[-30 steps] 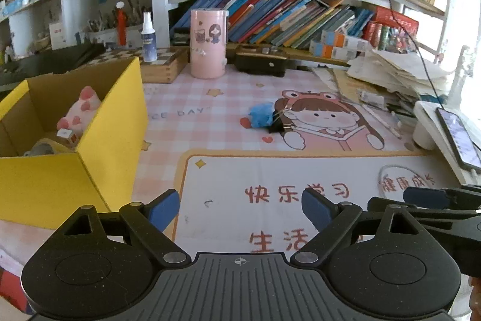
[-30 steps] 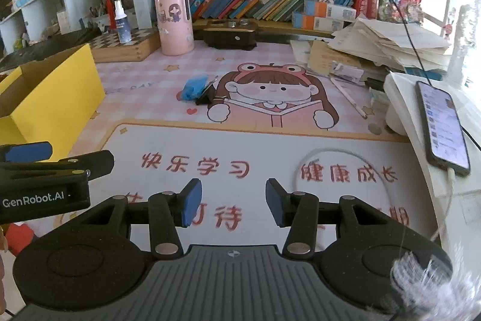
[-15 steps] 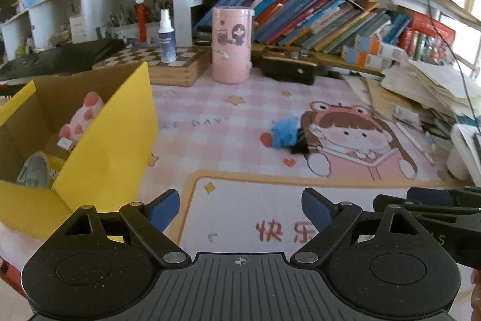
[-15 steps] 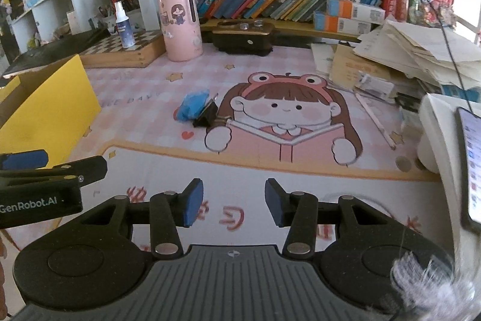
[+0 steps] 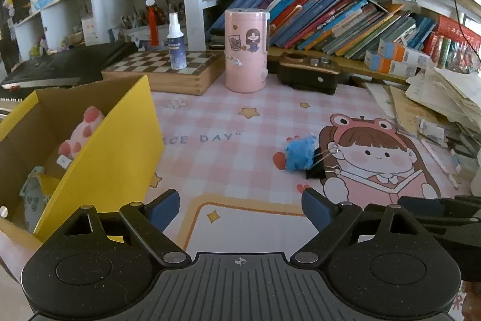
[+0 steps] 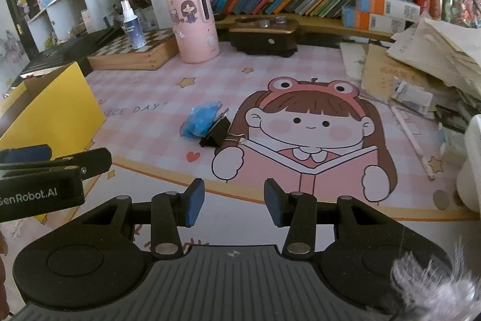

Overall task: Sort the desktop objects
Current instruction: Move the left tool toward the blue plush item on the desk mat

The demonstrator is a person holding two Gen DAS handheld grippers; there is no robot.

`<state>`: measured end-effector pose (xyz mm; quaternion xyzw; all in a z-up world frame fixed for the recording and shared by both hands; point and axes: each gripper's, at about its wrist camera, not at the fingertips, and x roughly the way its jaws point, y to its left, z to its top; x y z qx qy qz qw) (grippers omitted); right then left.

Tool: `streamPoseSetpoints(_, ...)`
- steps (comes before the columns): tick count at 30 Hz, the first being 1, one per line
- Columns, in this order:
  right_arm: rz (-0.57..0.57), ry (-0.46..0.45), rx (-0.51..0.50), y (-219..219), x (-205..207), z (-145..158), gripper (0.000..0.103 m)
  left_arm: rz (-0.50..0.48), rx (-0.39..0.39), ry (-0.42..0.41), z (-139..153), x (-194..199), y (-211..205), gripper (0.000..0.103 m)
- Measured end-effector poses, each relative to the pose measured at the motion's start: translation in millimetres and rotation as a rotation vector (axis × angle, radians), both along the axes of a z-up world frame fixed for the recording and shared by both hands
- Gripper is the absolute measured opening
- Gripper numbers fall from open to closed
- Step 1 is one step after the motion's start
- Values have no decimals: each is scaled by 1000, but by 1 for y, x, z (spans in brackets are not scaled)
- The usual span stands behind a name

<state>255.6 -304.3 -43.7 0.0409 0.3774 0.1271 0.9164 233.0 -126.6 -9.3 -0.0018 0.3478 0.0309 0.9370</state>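
Observation:
A fluffy blue pom-pom lies mid-desk on the pink cartoon mat, touching a black binder clip on its right. The left wrist view shows the same pom-pom and clip. My right gripper hovers near the mat's front, jaws partly apart with nothing between them, short of the clip. My left gripper stands wide open and empty beside the yellow cardboard box, which holds a pink plush. Its side also shows at the right wrist view's left edge.
At the back stand a pink cylinder, a wooden chessboard box with a spray bottle, and a black case. Books fill the shelf behind. Loose paper stacks crowd the right side.
Both grippers have moved forward over the mat toward the pom-pom and clip, which now look nearer. The yellow box has slid toward the left edge of both views. Neither gripper took hold of anything.

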Motion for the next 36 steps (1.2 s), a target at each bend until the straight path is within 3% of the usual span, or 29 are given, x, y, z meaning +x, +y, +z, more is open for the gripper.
streamPoseSetpoints(10,33,2,33,-4,23,-8,42,42,13,16,0,17,-3,90)
streamPoseSetpoints(14,54,-40,44,0,34,-11,42,63,10,17,3,23,-3,90)
streamPoseSetpoints(26,85,-72,99,15,79,-23,35,91,37,25,3,36,-1,90)
streamPoseSetpoints(32,49,-37,138,15,96,-33,26,95,46,29,2,43,0,90)
streamPoseSetpoints(36,44,-27,166,13,101,-35,11,83,42,36,1,47,-2,90)
